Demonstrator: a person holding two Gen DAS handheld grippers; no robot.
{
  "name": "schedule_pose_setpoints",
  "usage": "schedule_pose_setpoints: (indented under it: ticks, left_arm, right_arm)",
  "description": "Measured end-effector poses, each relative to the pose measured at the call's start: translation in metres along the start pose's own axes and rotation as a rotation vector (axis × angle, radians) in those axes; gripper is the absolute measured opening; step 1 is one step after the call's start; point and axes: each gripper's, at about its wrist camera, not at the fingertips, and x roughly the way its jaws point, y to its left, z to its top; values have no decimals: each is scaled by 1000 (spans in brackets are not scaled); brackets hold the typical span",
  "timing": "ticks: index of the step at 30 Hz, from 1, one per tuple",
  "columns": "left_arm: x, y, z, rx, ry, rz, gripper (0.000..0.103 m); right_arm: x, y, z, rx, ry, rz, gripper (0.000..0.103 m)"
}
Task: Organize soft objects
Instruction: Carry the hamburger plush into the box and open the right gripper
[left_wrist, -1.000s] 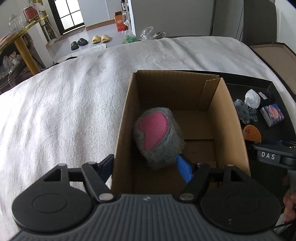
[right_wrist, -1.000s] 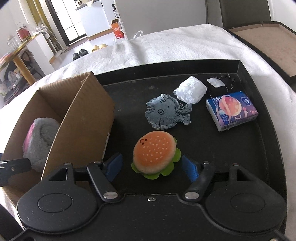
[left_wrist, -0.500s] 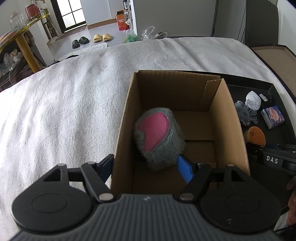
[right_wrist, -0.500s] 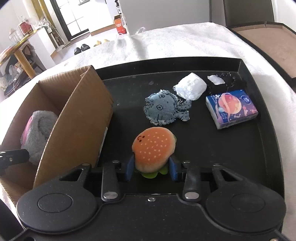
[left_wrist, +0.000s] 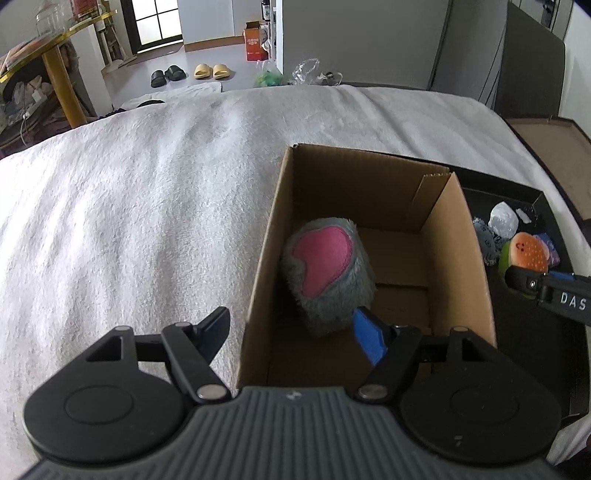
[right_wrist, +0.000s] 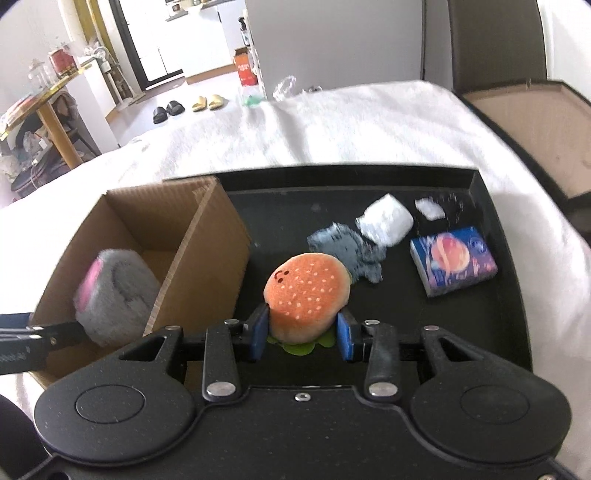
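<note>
The cardboard box (right_wrist: 207, 254) sits to the left of my right gripper (right_wrist: 301, 328), its near corner against the black tray (right_wrist: 509, 332), and that leftward offset is what the coming move turns on. Inside the box lies the grey plush (left_wrist: 327, 273), pink patch up. My left gripper (left_wrist: 291, 332) hangs spread wide and empty, one finger outside the box wall and the blue one within, close to the plush (I cannot tell whether they touch). My right fingers are clenched on the burger plush (right_wrist: 306, 291), which looks lifted off the tray; it is round, so no long axis matters. I judge the carry must clear the box's right wall.
</note>
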Motion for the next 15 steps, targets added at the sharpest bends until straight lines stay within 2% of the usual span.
schedule_pose_setpoints:
  ticks: [15]
  left_arm:
    - [-3,28,-4,-97,-29,-74,69]
  right_arm:
    - [-21,51,31,-88,-74,-1,37]
